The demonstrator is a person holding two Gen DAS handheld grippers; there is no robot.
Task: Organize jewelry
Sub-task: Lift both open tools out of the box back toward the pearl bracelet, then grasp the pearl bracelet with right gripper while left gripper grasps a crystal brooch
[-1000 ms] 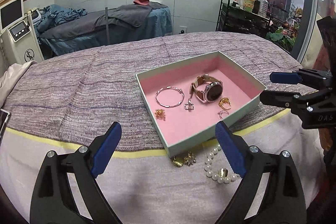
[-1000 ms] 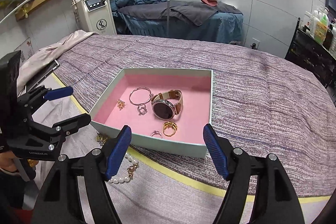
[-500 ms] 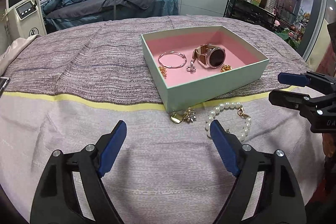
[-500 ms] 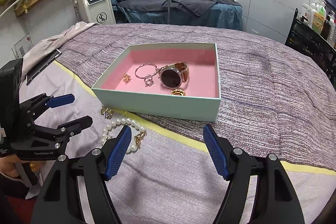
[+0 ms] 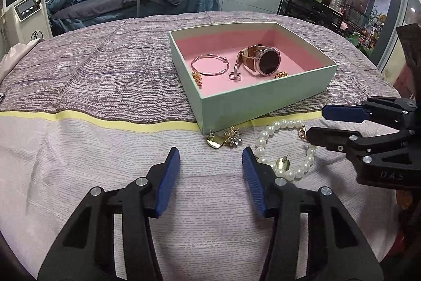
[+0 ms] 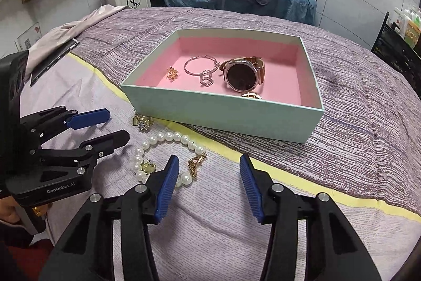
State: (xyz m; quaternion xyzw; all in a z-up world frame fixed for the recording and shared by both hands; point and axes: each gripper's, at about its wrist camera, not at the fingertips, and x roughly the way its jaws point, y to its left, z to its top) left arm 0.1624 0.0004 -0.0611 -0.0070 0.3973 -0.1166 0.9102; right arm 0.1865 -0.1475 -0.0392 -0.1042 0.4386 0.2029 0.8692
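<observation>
Treatment-room backdrop, striped purple bedspread on a bed carrying everything. Since a second ago we have brought both tongs down and in toward the near edge of the bed, so the box that filled the view now sits further off and the loose pieces lie right ahead.

Left tongs: jaws closing, about half apart, nothing between them but bare cloth. Just beyond their tip, a gold heart charm and a crystal flower brooch touch the near corner of the mint box. Beside the left tongs' right finger lies the pearl bracelet, with a gold earring inside its loop.

Right tongs: also closing, empty; the bracelet's clasp end lies just beside their left finger.

Inside the box, on pink lining: a watch, a silver bangle, rings and a small gold earring.

Our reading: the approach is over and the pick-up of the remaining outside pieces begins. Both hands pitch steeply down toward the cloth, the two tongs near each other.
</observation>
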